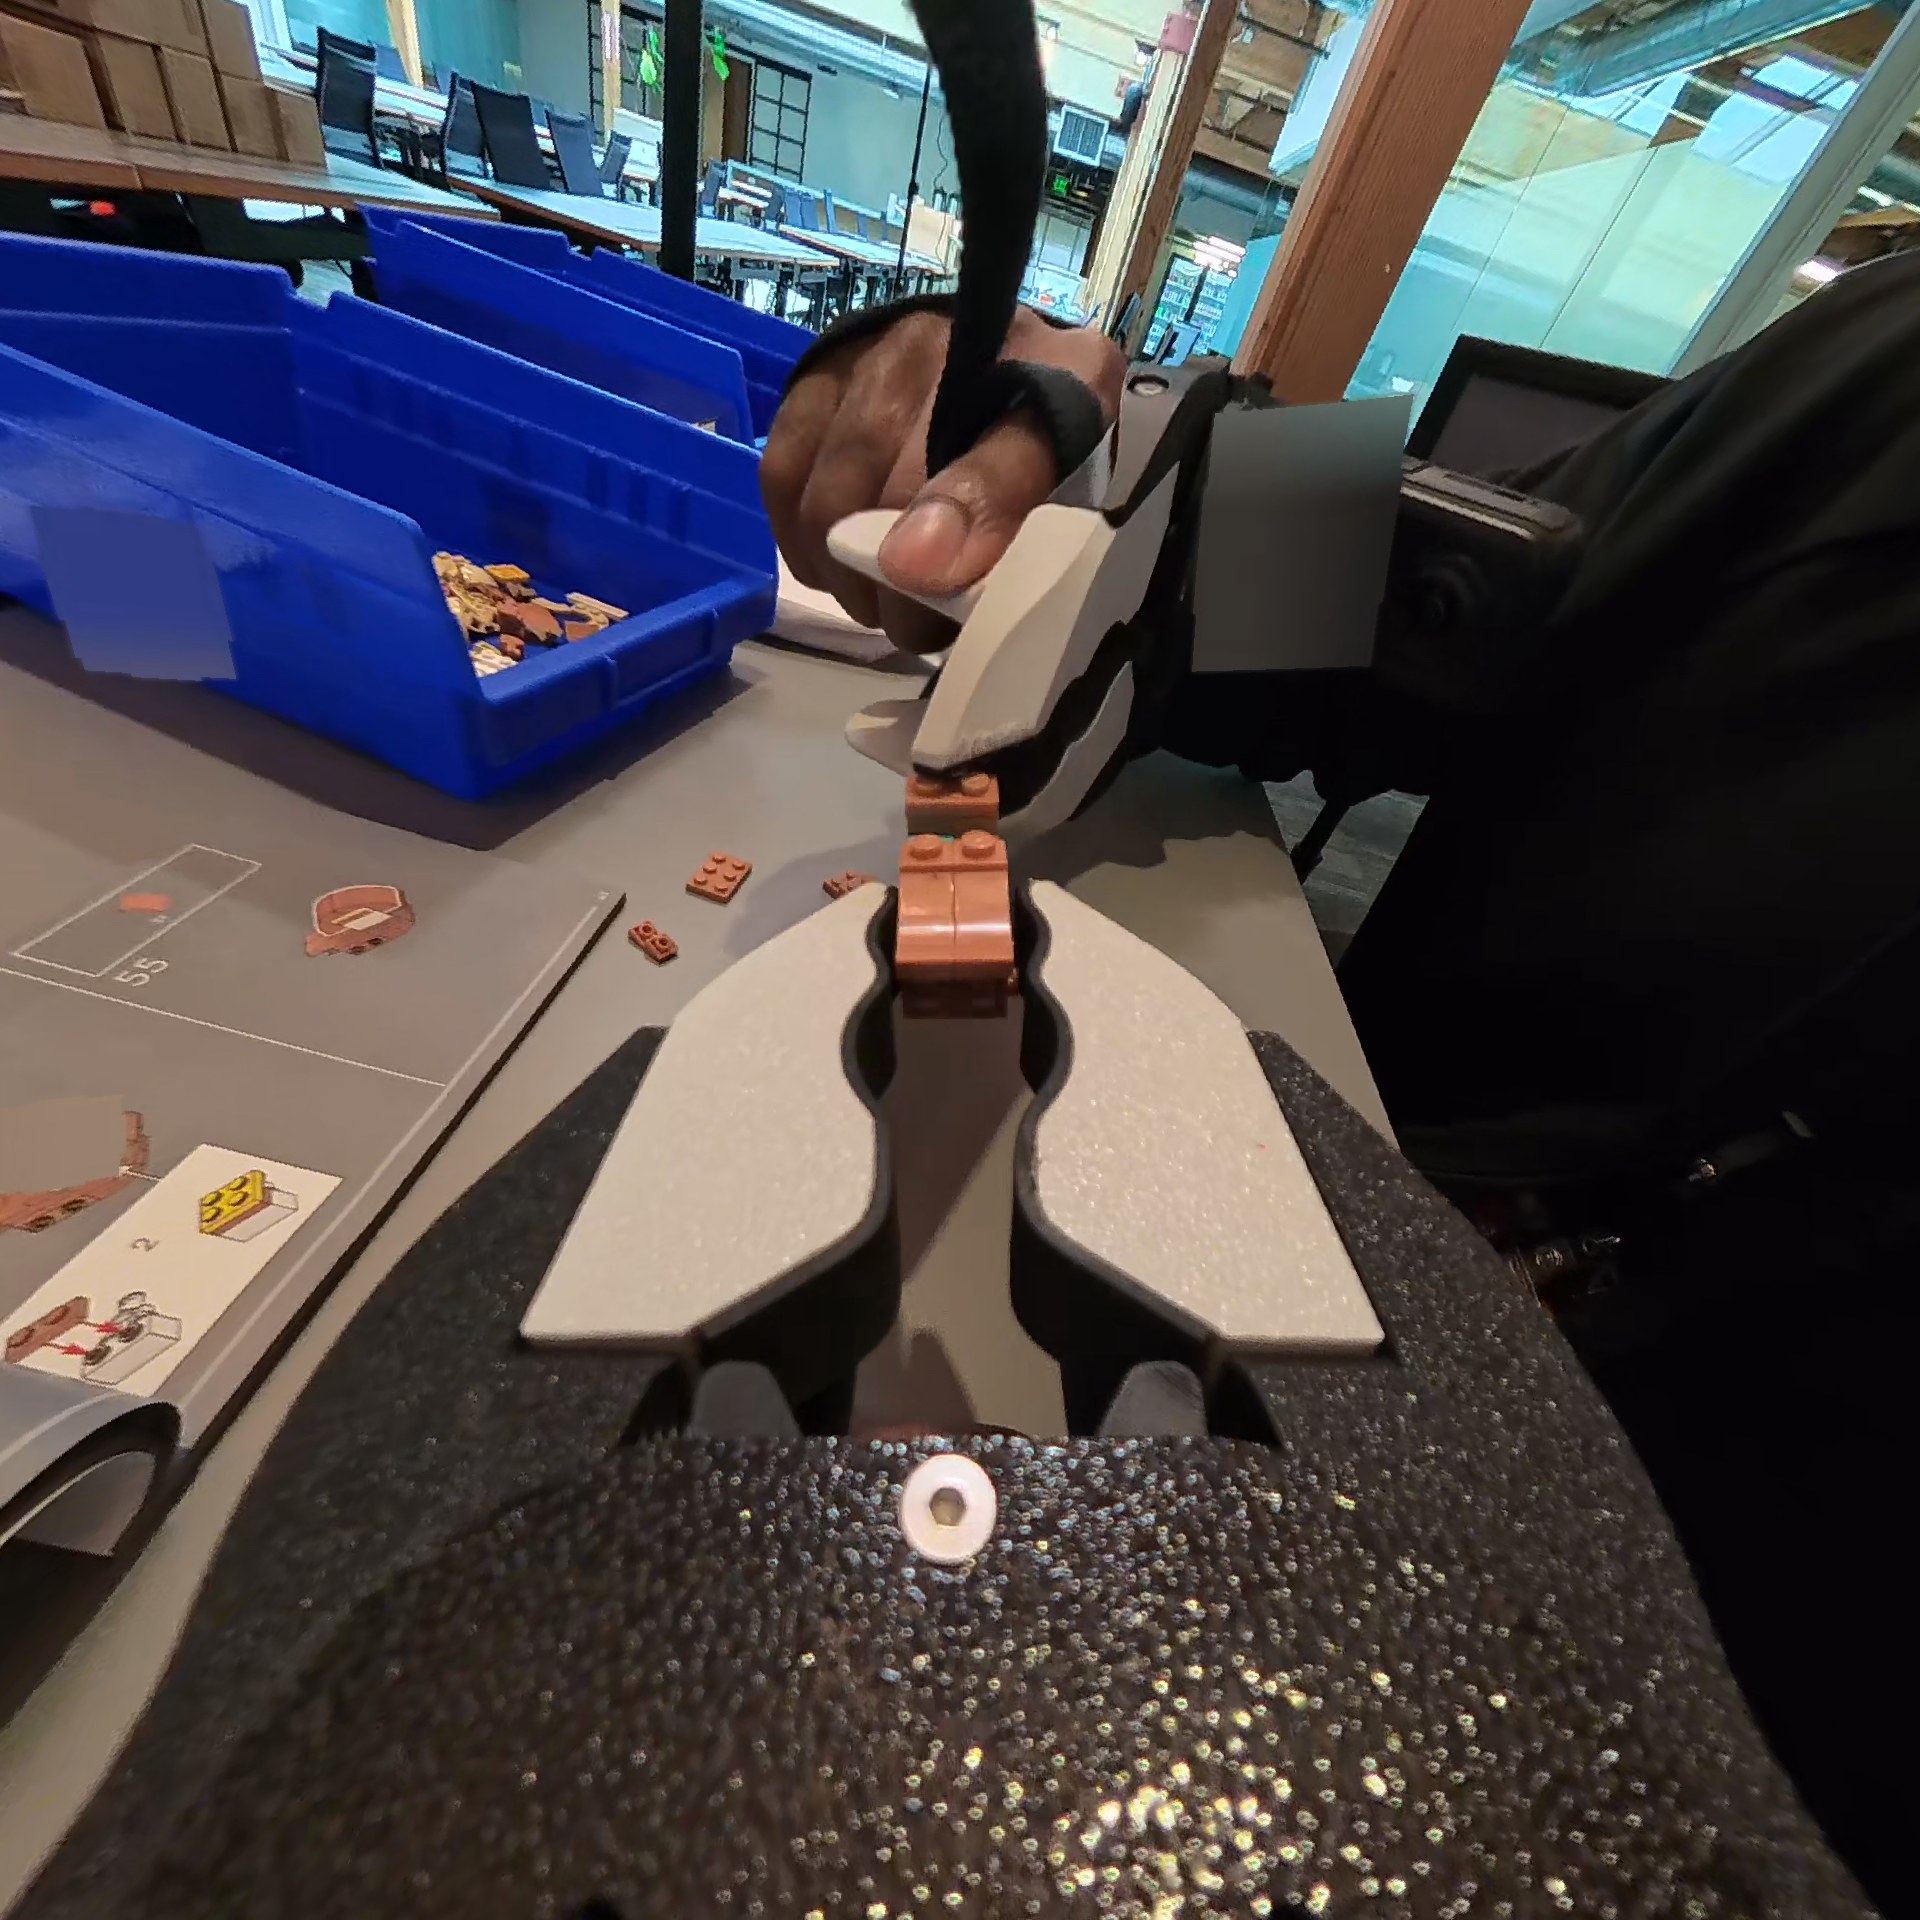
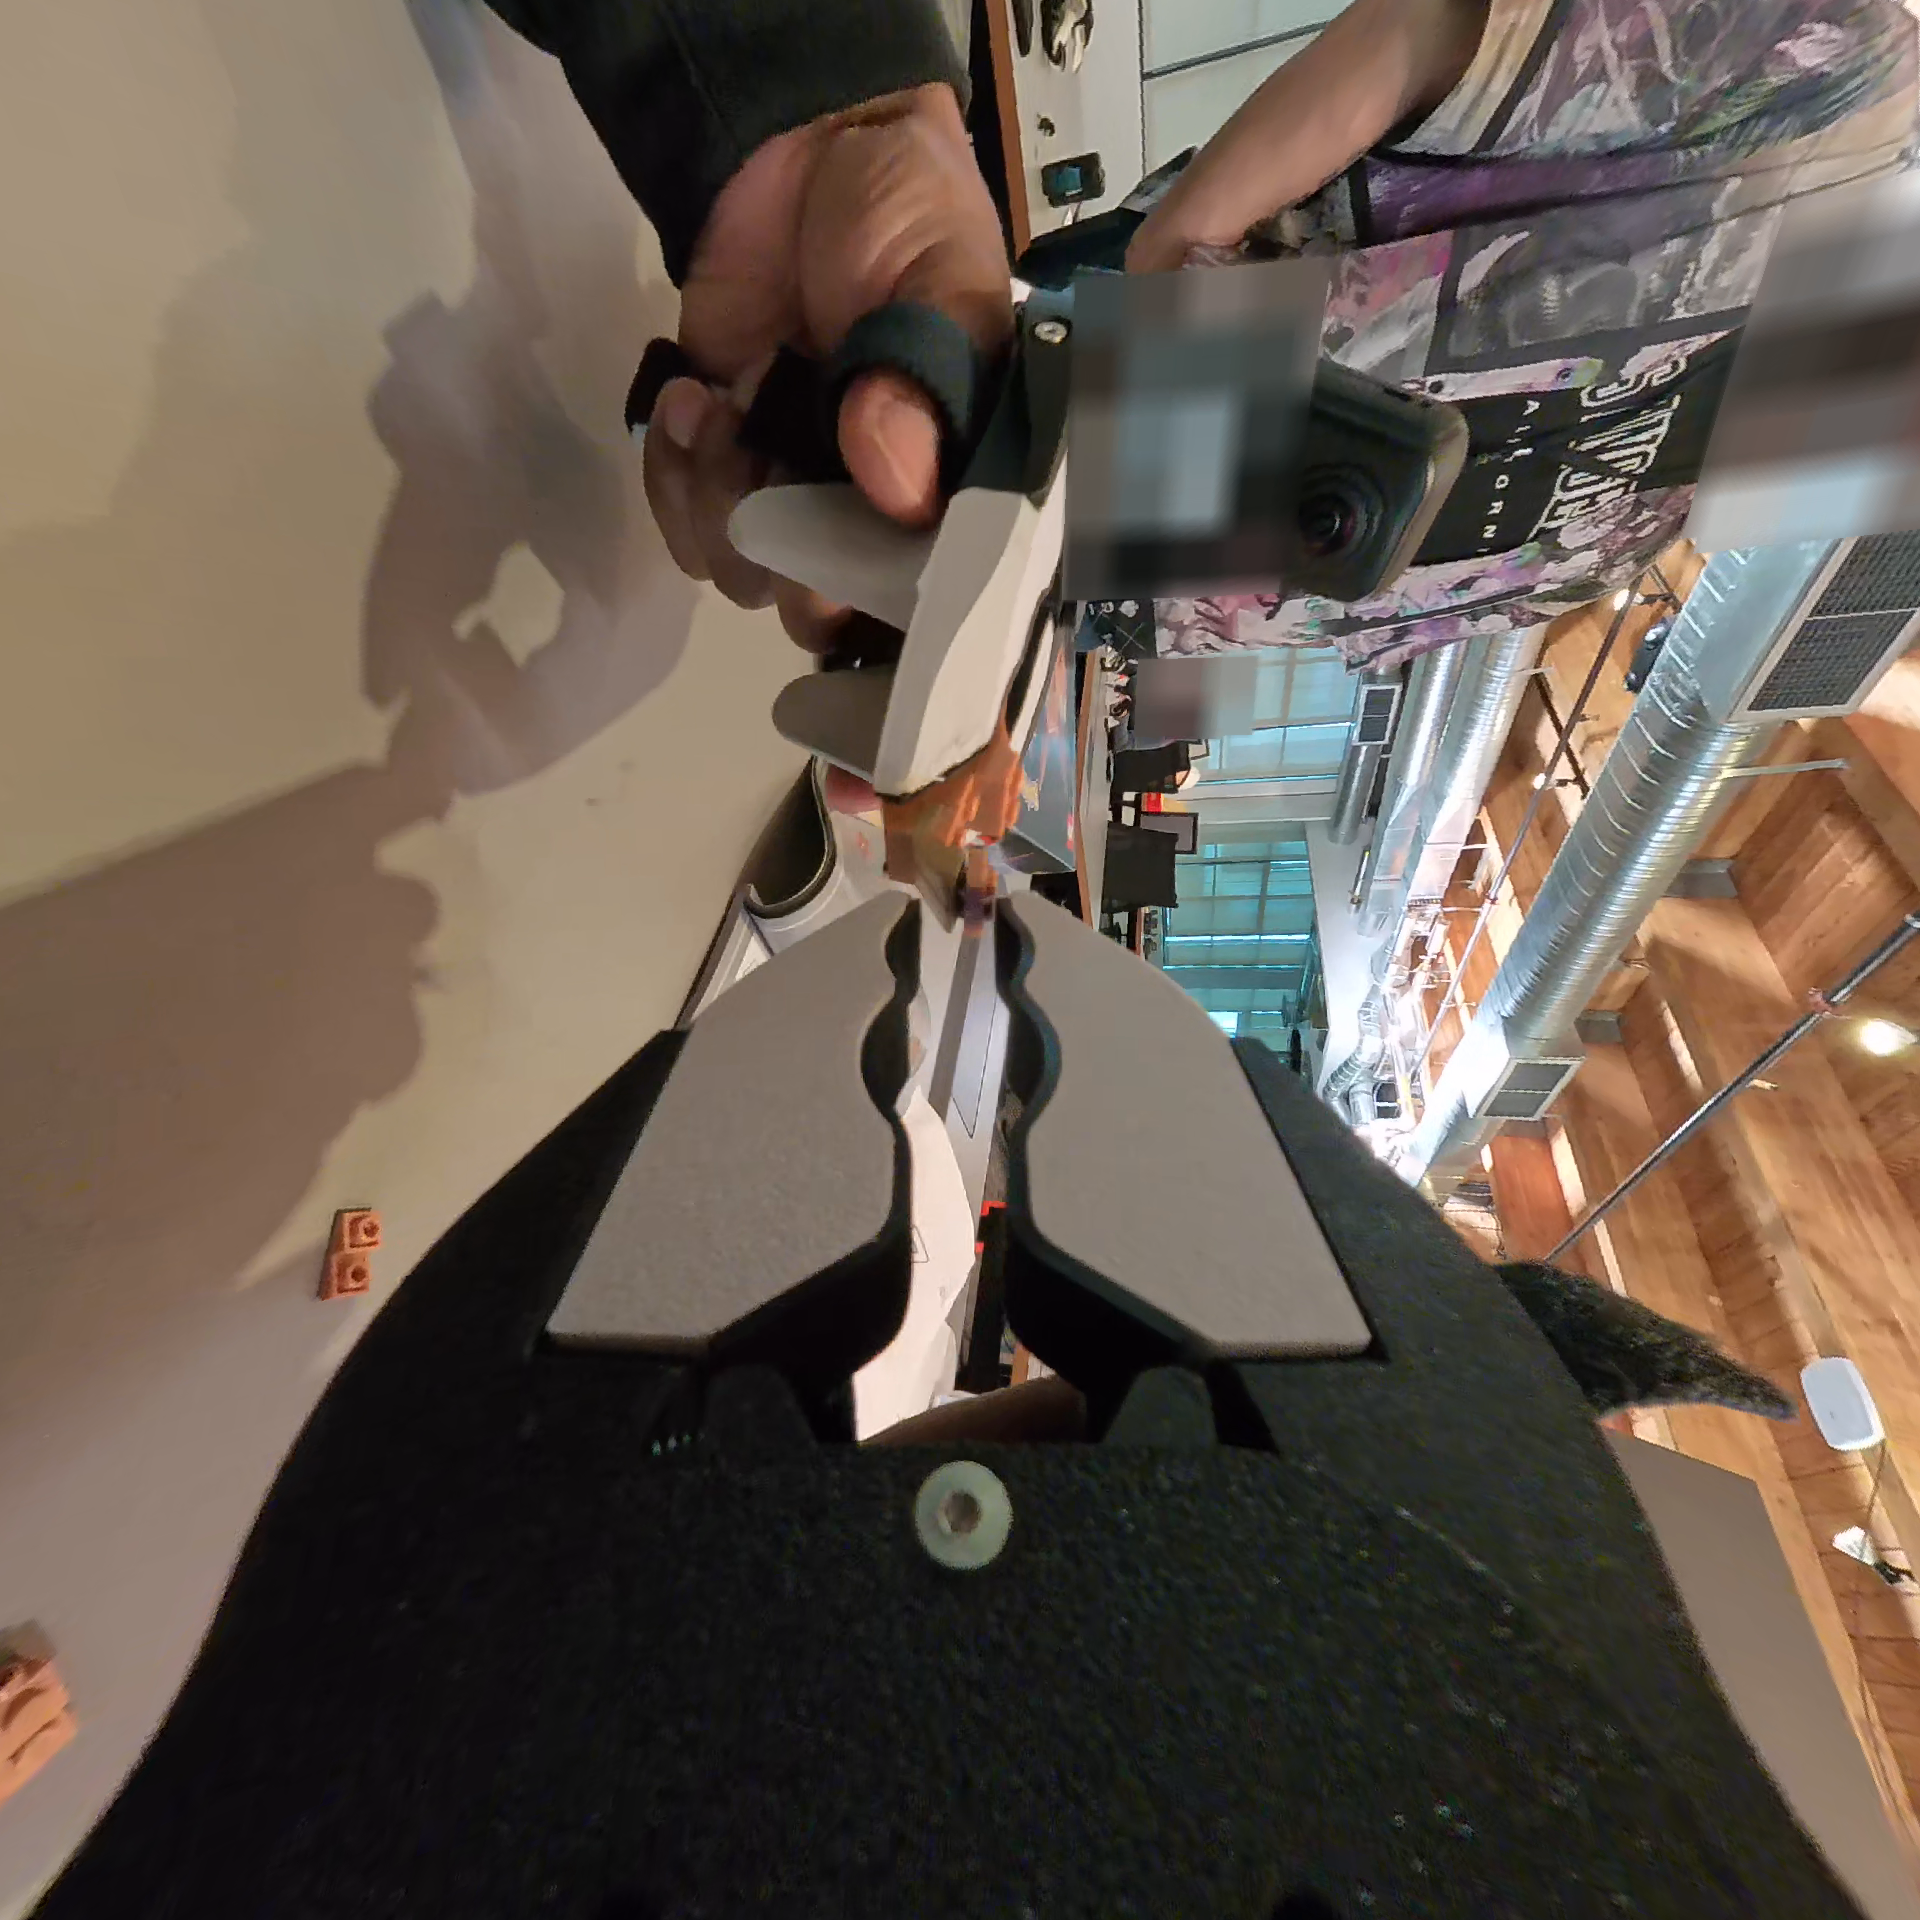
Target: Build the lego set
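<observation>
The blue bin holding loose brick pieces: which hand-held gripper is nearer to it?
Right. The right hand-held gripper hovers just beyond the blue bin's front corner; the left hand-held gripper, clamping a brown brick assembly, sits farther back.

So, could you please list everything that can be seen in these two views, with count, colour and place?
Brick assembly: one, reddish-brown, between the left gripper's fingertips.
Small brick: one, brown, at the right gripper's tips, just beyond the assembly.
Loose plates: three, brown, on the table.
Bins: several, blue, far left; one holds mixed pieces.
Instruction booklet: one, grey, open at left.
Table: one, grey.
Left gripper: closed on the assembly.
Right gripper: grey fingers, hand-held.
</observation>
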Action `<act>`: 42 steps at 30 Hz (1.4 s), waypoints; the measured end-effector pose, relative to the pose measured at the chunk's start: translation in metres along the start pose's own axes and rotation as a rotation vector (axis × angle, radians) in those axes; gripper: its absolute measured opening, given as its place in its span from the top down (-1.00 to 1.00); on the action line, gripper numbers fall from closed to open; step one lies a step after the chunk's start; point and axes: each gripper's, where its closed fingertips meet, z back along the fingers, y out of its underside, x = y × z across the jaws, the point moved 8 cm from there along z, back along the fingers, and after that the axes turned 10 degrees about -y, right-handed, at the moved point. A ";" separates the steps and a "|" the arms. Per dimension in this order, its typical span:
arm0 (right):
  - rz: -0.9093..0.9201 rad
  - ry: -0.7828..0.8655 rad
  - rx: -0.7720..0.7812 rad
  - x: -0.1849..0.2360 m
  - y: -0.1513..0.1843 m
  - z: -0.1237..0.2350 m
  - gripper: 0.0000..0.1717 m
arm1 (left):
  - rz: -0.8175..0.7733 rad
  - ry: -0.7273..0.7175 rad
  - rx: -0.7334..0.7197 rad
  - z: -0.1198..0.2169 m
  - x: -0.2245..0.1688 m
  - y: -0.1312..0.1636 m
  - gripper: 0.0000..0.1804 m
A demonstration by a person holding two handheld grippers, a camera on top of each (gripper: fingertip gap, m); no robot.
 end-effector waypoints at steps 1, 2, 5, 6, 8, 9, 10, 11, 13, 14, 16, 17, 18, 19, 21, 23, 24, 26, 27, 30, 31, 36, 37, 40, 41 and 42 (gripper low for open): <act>0.001 0.005 0.001 0.000 0.000 0.000 0.83 | 0.002 0.002 -0.004 0.001 0.000 0.000 0.79; 0.003 0.010 0.000 -0.001 0.000 0.000 0.82 | 0.002 0.003 -0.007 0.001 0.000 -0.001 0.79; 0.008 0.023 -0.005 -0.002 -0.001 0.001 0.78 | -0.005 0.012 -0.016 0.002 0.000 -0.002 0.79; 0.010 0.026 -0.008 -0.003 -0.002 0.001 0.77 | -0.007 0.015 -0.014 0.003 -0.001 -0.002 0.79; 0.013 0.028 -0.020 -0.004 -0.004 0.001 0.76 | -0.016 0.016 -0.008 0.003 -0.001 -0.002 0.79; 0.015 0.027 -0.024 -0.004 -0.005 0.001 0.76 | -0.019 0.019 -0.008 0.004 -0.001 -0.002 0.79; 0.019 0.025 -0.025 -0.004 -0.005 0.000 0.76 | -0.020 0.022 -0.009 0.004 -0.002 -0.002 0.79; 0.023 0.021 -0.025 -0.004 -0.006 0.000 0.76 | -0.021 0.026 -0.011 0.004 -0.002 -0.002 0.79; 0.030 0.016 -0.027 -0.003 -0.007 -0.002 0.81 | -0.022 0.029 -0.014 0.004 -0.003 -0.003 0.79; 0.032 0.020 -0.028 -0.003 -0.008 -0.002 0.84 | -0.021 0.031 -0.015 0.005 -0.003 -0.003 0.79; 0.034 0.027 -0.026 -0.004 -0.008 -0.002 0.86 | -0.019 0.031 -0.022 0.005 -0.002 -0.003 0.79; 0.032 0.032 -0.029 -0.005 -0.008 -0.002 0.86 | -0.015 0.035 -0.031 0.005 -0.002 -0.003 0.79; 0.027 0.035 -0.033 -0.005 -0.008 -0.001 0.87 | -0.011 0.041 -0.040 0.006 -0.002 -0.004 0.79; 0.022 0.037 -0.037 -0.006 -0.009 -0.001 0.87 | -0.010 0.046 -0.047 0.006 -0.003 -0.004 0.79; 0.017 0.038 -0.042 -0.006 -0.009 0.000 0.87 | -0.004 0.056 -0.062 0.006 -0.003 -0.005 0.79; 0.012 0.034 -0.041 -0.007 -0.009 0.000 0.87 | -0.004 0.059 -0.067 0.006 -0.003 -0.004 0.79; 0.011 0.036 -0.041 -0.007 -0.009 0.001 0.87 | -0.002 0.062 -0.074 0.006 -0.003 -0.004 0.79; 0.012 0.037 -0.032 -0.007 -0.010 0.001 0.87 | 0.000 0.062 -0.081 0.005 -0.003 -0.005 0.79; 0.013 0.038 -0.028 -0.007 -0.010 0.001 0.87 | -0.002 0.059 -0.084 0.005 -0.002 -0.005 0.79; 0.013 0.038 -0.019 -0.008 -0.010 0.002 0.88 | -0.005 0.056 -0.095 0.004 -0.002 -0.005 0.79; 0.015 0.037 -0.016 -0.008 -0.010 0.002 0.88 | -0.007 0.055 -0.098 0.004 -0.002 -0.005 0.79; 0.030 0.030 -0.017 -0.009 -0.010 0.003 0.88 | -0.007 0.061 -0.110 0.003 -0.003 -0.006 0.79; 0.032 0.029 -0.018 -0.009 -0.010 0.003 0.88 | -0.009 0.062 -0.112 0.003 -0.003 -0.006 0.79; 0.029 0.030 -0.027 -0.010 -0.009 0.002 0.88 | -0.014 0.069 -0.125 0.003 -0.003 -0.006 0.79; 0.020 0.030 -0.032 -0.011 -0.009 0.002 0.88 | -0.016 0.071 -0.129 0.003 -0.003 -0.006 0.79; 0.010 0.033 -0.040 -0.011 -0.009 0.003 0.88 | -0.017 0.074 -0.134 0.003 -0.004 -0.007 0.79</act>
